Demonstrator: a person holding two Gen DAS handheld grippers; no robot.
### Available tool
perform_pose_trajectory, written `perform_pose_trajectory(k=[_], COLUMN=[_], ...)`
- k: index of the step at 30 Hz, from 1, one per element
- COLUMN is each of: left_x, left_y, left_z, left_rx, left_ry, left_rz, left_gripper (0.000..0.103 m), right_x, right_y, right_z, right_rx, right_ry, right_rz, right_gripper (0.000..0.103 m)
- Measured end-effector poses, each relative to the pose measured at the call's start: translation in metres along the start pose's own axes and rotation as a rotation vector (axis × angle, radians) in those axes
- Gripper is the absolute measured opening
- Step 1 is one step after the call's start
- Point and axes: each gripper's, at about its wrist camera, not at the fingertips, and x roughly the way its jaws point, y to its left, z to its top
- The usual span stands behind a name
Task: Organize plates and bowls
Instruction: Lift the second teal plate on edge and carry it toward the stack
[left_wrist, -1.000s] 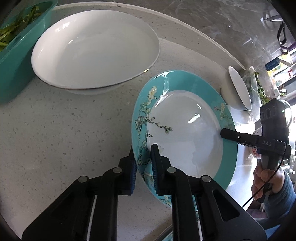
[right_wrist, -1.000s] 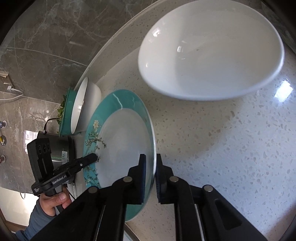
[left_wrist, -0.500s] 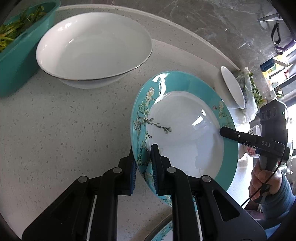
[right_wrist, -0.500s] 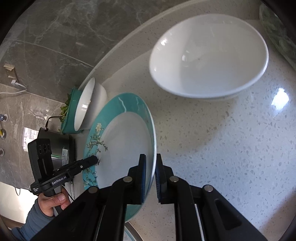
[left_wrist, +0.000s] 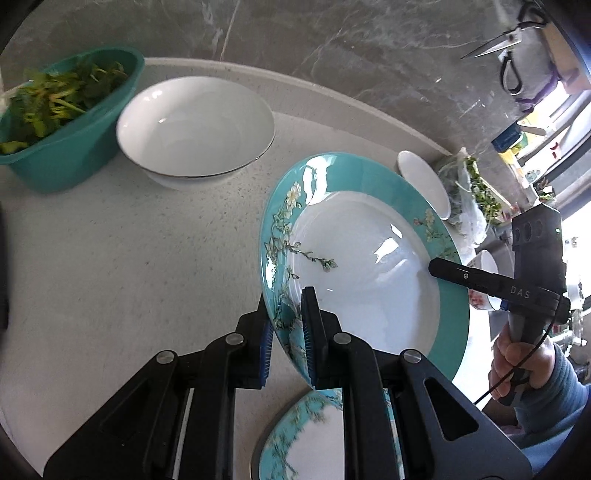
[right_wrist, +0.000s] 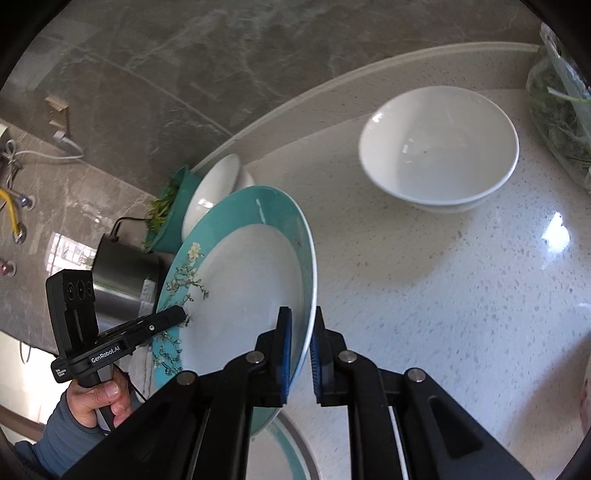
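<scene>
Left tongs (left_wrist: 287, 334) clamped on one edge of the round teal-rimmed ceramic plate with white centre and blossom-branch print (left_wrist: 369, 266), blue pads pinching the rim from both sides. Right tongs (right_wrist: 300, 350) clamped on the opposite rim of the same plate, seen across from the left camera as a black finger laid on the teal band. Plate is tilted and held up off the pale speckled stone bench (left_wrist: 129, 258), above the bench's near edge. A hand (left_wrist: 517, 362) in a blue-grey sleeve grips the right tool's handle; another hand (right_wrist: 99, 398) grips the left tool.

Directly under the held plate, at the near edge of the bench, a second teal blossom-print plate (left_wrist: 314, 443) lies flat, partly hidden by the tongs, blurred. Further in, toward the back edge by the grey marble wall (left_wrist: 332, 55), a large white ceramic bowl with thin dark rim (left_wrist: 195, 129) sits upright. Just beside it at the back left corner, a teal plastic basin of green leafy vegetables (left_wrist: 66, 110). On the right side, a smaller white bowl (left_wrist: 424, 181) near a clear plastic bag of greens (left_wrist: 469, 199).
</scene>
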Motion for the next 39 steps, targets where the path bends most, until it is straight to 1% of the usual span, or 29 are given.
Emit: perform_pose_trajectory(k=[6, 11, 13, 19, 22, 27, 31, 34, 39], left_x=[-0.046, -0.076, -0.081, -0.077, -0.074, -0.071, -0.068, -0.063, -0.051], left_y=[-0.013, -0.018, -0.02, -0.019, -0.016, -0.014, -0.012, -0.011, -0.009], left_z=[-0.039, -0.084, -0.105, -0.164, -0.182, -0.203, -0.218, -0.223, -0.222], left_rx=[-0.026, -0.077, -0.097, -0.169, -0.195, -0.202, -0.207, -0.191, -0.195], left_ry=[-0.048, -0.072, -0.072, -0.051, -0.046, -0.042, -0.038, -0.032, -0.024], left_rz=[0.037, 0.067, 0.079, 0.112, 0.119, 0.143, 0.154, 0.169, 0.174], left_gripper=[0.012, 0.012, 0.012, 0.012, 0.012, 0.013, 0.013, 0.014, 0.014], right_x=[-0.016, -0.021, -0.019, -0.011, -0.005, 0.004, 0.007, 0.008, 0.01], right_y=[0.024, 0.035, 0.035, 0.029, 0.028, 0.025, 0.025, 0.027, 0.029], right_z=[-0.019, -0.042, -0.051, -0.082, -0.09, -0.106, -0.115, -0.119, -0.125], right_rx=[-0.066, -0.109, -0.121, -0.15, -0.178, -0.222, -0.244, -0.274, -0.318], right_ry=[0.011, 0.057, 0.081, 0.161, 0.186, 0.223, 0.234, 0.236, 0.236], right_rz=[0.042, 0.077, 0.083, 0.084, 0.076, 0.057, 0.04, 0.02, -0.019], right_gripper=[0.013, 0.014, 0.014, 0.014, 0.014, 0.014, 0.014, 0.014, 0.014])
